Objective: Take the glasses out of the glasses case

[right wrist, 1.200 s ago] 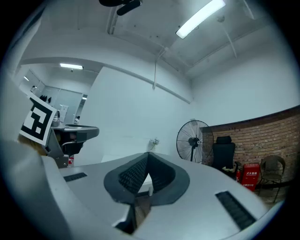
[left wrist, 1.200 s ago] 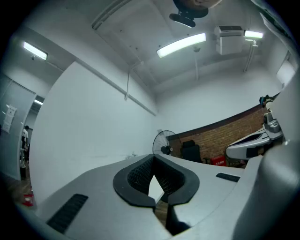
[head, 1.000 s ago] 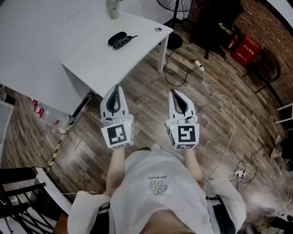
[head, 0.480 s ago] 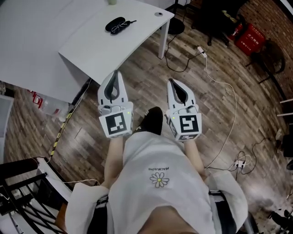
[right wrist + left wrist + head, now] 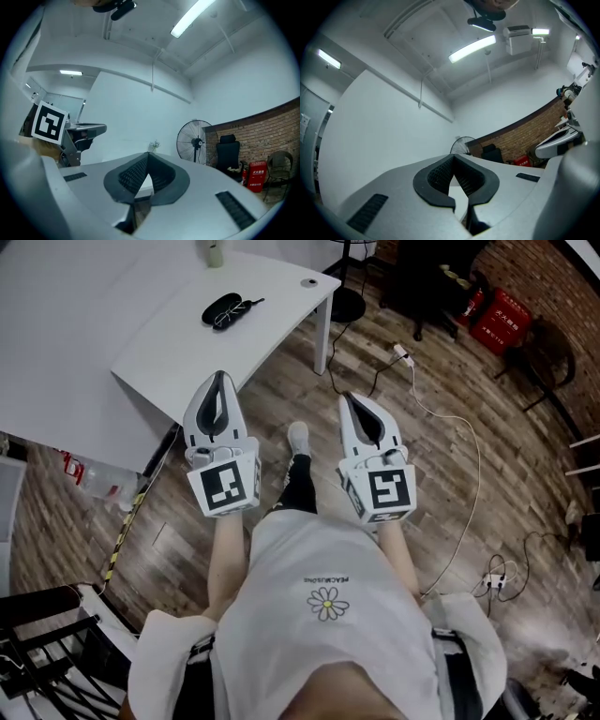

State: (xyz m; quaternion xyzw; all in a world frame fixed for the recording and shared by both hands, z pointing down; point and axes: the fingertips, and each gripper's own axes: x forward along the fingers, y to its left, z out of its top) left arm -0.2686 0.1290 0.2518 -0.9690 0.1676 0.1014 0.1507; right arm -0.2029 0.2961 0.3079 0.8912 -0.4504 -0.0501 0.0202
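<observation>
Head view, left gripper (image 5: 218, 377) and right gripper (image 5: 350, 397) closed, glasses case (image 5: 219, 308) on table (image 5: 178, 357)

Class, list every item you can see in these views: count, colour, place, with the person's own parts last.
table: one, white, upper left
glasses case: one, black, on the table
glasses: one pair, dark, against the case
bottle: one, pale green, table's far edge
fan: one, black, beside the brick wall
cable: one, white, on the wooden floor
shoe: one, white, between the tools
left tool: one, grey, shut, empty
right tool: one, grey, shut, empty
</observation>
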